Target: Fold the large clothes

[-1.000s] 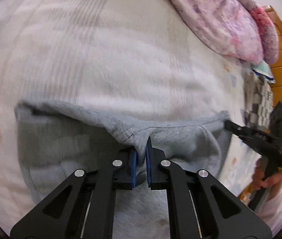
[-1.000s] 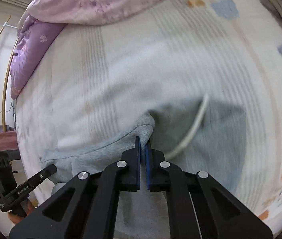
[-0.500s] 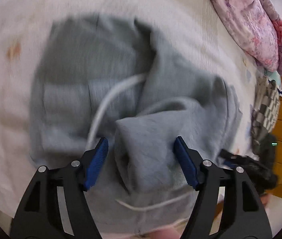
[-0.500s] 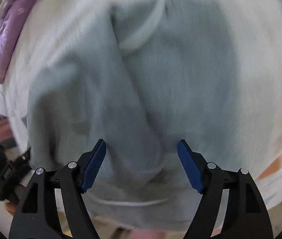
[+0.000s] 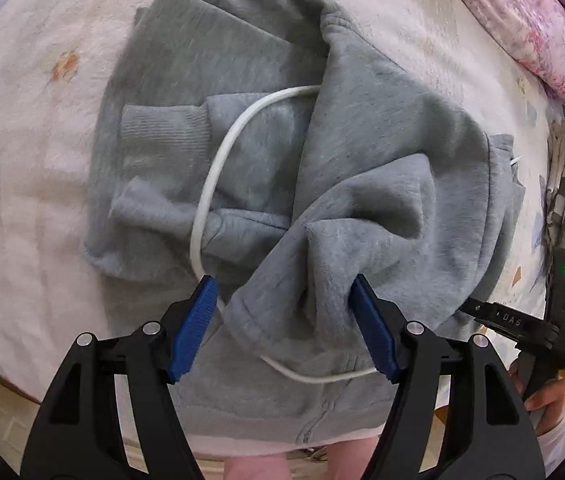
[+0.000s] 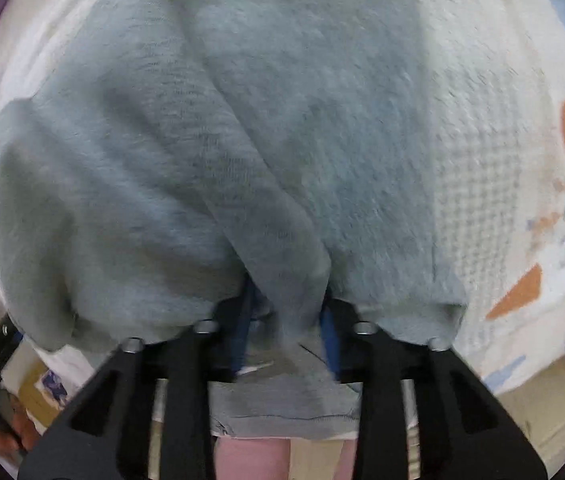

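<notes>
Bed: white patterned blanket (image 5: 34,184), grey hoodie (image 5: 362,140) | left tool (image 5: 282,284) just opened | right tool (image 6: 286,300) closing round fold, grip unclear

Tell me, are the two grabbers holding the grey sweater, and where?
The left gripper holds nothing: its jaws stand open around a bunched fold of the grey hoodie. The right gripper has been closing around a fold at the near edge; whether it pinches cannot be told.
</notes>
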{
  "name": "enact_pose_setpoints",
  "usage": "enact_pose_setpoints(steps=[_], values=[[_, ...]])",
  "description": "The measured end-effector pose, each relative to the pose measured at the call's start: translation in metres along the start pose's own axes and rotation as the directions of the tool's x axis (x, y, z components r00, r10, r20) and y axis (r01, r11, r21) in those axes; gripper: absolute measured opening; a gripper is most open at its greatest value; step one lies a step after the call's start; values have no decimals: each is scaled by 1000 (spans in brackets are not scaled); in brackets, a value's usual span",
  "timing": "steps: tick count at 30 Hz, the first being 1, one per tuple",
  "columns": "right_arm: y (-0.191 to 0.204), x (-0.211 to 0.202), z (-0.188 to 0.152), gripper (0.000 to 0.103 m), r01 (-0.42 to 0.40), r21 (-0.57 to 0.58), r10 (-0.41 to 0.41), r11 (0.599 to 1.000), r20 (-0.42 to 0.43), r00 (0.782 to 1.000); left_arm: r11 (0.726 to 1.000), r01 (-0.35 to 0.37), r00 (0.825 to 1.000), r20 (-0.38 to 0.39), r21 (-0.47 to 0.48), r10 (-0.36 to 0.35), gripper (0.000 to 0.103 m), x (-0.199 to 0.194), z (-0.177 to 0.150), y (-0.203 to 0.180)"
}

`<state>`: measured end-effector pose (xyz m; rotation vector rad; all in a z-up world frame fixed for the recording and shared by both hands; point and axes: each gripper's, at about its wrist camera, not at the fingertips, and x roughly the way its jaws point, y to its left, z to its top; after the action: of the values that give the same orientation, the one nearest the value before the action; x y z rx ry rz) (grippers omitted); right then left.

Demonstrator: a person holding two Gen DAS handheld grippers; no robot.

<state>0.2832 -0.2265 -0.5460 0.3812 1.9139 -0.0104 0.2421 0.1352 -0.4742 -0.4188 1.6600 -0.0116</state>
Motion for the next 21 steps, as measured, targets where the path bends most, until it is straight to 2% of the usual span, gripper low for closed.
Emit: enact_pose_setpoints(steps=[2,3,4,5,6,7,8,9,11,13,15,17,18,19,20,21], values=[[-1,-18,-6,55,-28,17,27,999,46,999,997,-52,997,54,60,49,69,-17,-2,-12],[-5,-35,-14,55,-35,13,33,999,113,993,991,-84,993,91,99,75,66,-26,-2,-21],[-4,-53,-20,55,-33,-9,34,999,194,980,988,-82,990,126,128,65,46,-32,-3,-30],[1,-68,-24,43,-61,-56,75,997,285,956,989,-49,991,133,141,31,26,-33,-3,-37],[5,-77,-28,14,-95,-104,126,990,346,930,989,-9,993,121,149,-9,20,-29,-4,-41],[12,-81,-30,4,-124,-170,182,978,387,904,987,25,995,94,156,-40,15,-17,-5,-46],[24,-72,-28,1,-92,-225,173,970,373,911,986,21,996,85,163,-35,15,-7,-5,-49],[28,-58,-24,0,-46,-235,127,971,340,932,985,0,997,82,173,-14,15,10,-6,-53],[25,-19,-16,1,-39,-204,93,978,263,960,986,-23,998,60,167,13,14,36,-6,-46],[20,-3,-11,1,-51,-185,98,981,253,962,989,2,998,62,145,-11,15,46,-3,-40],[21,-17,-11,1,-69,-156,105,985,231,967,992,25,998,46,124,-31,15,36,1,-38],[22,-44,-9,4,-152,-173,194,973,263,945,990,30,996,74,141,-41,18,13,0,-33],[20,-63,-6,15,-185,-175,232,967,300,926,987,25,994,97,159,-41,22,1,-2,-35],[17,-74,0,21,-190,-162,234,968,324,917,985,18,993,114,170,-38,37,-8,-4,-36],[10,-86,13,28,-187,-129,222,974,362,906,984,7,991,131,176,-30,46,-16,-6,-36],[4,-90,25,28,-179,-100,205,979,390,898,984,1,989,146,176,-27,46,-22,-6,-37]])
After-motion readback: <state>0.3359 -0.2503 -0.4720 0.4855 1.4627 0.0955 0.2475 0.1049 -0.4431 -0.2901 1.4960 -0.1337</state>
